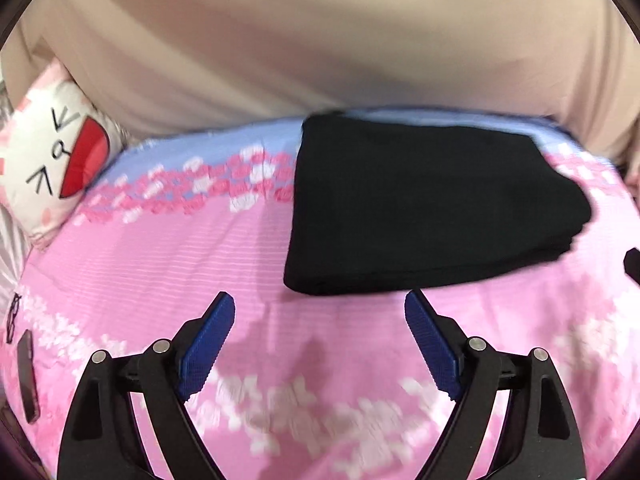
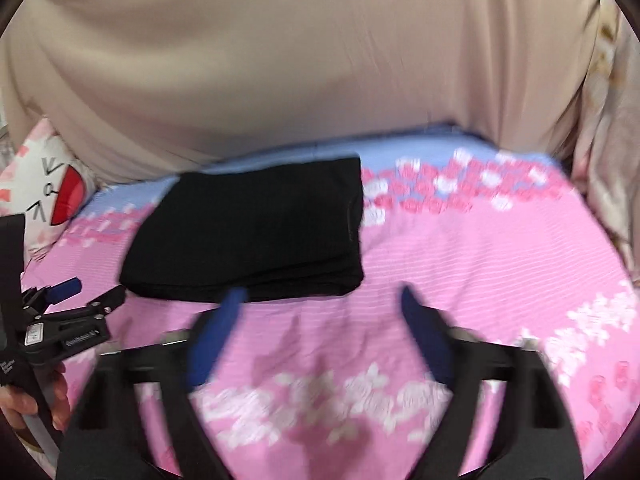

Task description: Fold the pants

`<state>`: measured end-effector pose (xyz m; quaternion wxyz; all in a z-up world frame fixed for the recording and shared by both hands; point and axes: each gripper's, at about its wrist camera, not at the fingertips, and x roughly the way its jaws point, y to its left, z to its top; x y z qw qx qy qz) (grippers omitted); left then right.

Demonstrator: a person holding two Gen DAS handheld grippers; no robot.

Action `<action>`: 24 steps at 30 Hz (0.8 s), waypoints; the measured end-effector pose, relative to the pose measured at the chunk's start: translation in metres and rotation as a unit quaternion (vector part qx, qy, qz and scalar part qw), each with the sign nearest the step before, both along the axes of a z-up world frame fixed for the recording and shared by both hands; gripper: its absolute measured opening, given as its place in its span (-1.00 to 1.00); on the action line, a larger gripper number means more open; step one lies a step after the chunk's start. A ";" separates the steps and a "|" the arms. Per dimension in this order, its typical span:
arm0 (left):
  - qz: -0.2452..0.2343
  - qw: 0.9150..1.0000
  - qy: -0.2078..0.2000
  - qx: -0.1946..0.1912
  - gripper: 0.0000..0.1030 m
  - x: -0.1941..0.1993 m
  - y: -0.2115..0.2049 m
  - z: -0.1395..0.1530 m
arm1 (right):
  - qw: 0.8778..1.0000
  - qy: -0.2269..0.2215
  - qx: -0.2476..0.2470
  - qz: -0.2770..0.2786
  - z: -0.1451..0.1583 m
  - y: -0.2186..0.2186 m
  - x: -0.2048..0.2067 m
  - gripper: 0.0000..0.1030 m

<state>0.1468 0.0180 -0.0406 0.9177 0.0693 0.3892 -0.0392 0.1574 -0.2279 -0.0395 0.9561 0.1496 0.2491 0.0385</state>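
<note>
The black pants [image 1: 424,204] lie folded into a compact, layered rectangle on the pink bed sheet [image 1: 168,256]. My left gripper [image 1: 320,312] is open and empty, just in front of the pants' near edge. In the right wrist view the pants [image 2: 256,236] lie left of centre. My right gripper [image 2: 322,302] is open and empty, its left fingertip [image 2: 234,300] right at the near edge of the pants; the view is blurred. The left gripper [image 2: 86,292] also shows at the left edge of the right wrist view, held in a hand.
A beige curtain [image 1: 320,40] hangs behind the bed. A white and pink cartoon pillow [image 1: 52,148] lies at the far left, and also shows in the right wrist view [image 2: 44,188]. A dark phone [image 1: 28,376] and glasses [image 1: 14,316] lie at the left edge.
</note>
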 end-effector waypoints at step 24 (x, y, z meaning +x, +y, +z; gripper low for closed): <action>-0.001 1.000 -0.025 -0.001 0.66 -0.080 0.000 0.017 | 0.999 -0.024 -0.041 -0.011 0.008 0.052 -0.063 0.91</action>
